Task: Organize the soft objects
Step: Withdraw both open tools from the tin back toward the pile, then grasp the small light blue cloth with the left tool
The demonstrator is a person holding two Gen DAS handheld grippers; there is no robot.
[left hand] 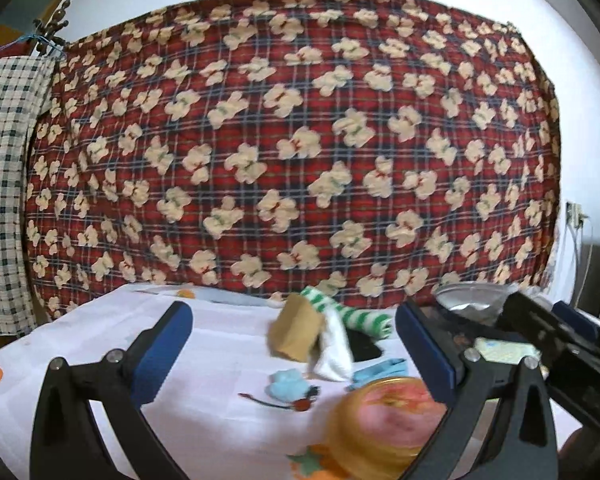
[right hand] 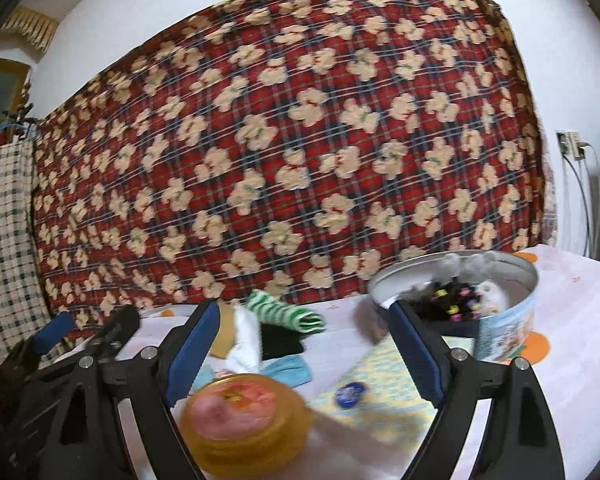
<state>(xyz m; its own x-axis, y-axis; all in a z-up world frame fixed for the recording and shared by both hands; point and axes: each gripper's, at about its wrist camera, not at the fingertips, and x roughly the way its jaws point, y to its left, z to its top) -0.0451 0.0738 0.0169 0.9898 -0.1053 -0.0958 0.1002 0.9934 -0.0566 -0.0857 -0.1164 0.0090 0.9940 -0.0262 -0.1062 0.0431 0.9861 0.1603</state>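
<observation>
Although several soft things are scattered about, the cluster of them sits just above the middle of the lower half in both views: a green-and-white striped sock (left hand: pixel 348 312), rolled with its long axis running left to right, a white sock (left hand: pixel 334 350) draped beside a tan cloth (left hand: pixel 296 334), a black folded piece (right hand: pixel 282 342), a light blue cloth (left hand: pixel 380 368) and a small blue fluffy item (left hand: pixel 286 386). From the left claw (left hand: pixel 296 344), whose pads are spread wide with nothing between them, this pile lies straight ahead, so I judge the left hand nearer and better lined up. For the right claw (right hand: pixel 300 344), also spread and holding nothing, the pile sits toward its left finger, while the round tin (right hand: pixel 516 320) holding soft items already stands ahead to its right. Nearer the cameras an orange lidded jar (right hand: pixel 244 416) and a blue bottle cap (right hand: pixel 350 394) rest on the white worktop (left hand: pixel 204 360). No writing is legible; the tin's printed side is too blurred. Behind hangs a red plaid blanket (left hand: pixel 300 140) patterned with teddy bears.
</observation>
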